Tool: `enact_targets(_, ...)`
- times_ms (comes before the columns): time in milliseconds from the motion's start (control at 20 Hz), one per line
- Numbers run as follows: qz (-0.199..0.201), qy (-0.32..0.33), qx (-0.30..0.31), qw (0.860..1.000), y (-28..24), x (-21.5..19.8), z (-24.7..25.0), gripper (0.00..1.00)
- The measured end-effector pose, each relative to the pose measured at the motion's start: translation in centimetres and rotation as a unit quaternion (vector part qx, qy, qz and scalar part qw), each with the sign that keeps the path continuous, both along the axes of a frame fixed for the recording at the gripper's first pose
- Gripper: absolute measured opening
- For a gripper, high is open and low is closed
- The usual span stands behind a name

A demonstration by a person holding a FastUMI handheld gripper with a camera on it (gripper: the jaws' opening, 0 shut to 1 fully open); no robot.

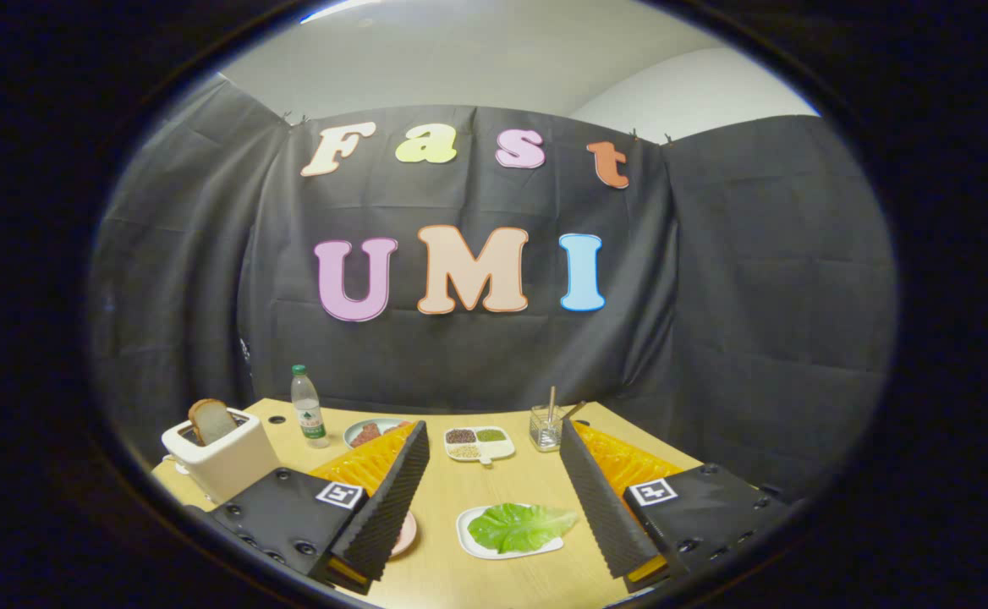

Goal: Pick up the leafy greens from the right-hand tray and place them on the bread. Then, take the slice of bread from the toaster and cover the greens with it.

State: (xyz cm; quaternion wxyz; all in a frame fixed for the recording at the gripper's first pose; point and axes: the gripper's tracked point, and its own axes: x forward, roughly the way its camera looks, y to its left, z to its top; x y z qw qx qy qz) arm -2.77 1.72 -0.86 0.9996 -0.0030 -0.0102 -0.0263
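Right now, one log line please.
gripper: open, empty | leafy greens: on tray, between fingers | bread slice: in toaster

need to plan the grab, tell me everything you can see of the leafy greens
The leafy greens look like one bright green, crinkled lettuce leaf with a paler rib, lying flat on a small white tray on the wooden table. One tip hangs past the tray's edge on the side of the right finger. It lies between the fingers of the open gripper, which does not touch it.
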Motion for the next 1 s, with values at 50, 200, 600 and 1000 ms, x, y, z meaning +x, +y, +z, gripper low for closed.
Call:
enact_targets(50,-0.002,0.007,0.005,1.0,-0.5,0.3,-0.5,0.98)
enact_targets(200,-0.001,0.03,0.013,0.999,-2.0,1.8,-2.7,0.98)
enact_targets(600,0.006,0.137,0.028,0.99,-7.3,8.0,-11.5,0.99)
enact_targets(1000,0.027,0.265,0.039,0.963,-11.1,12.9,-22.8,0.99)
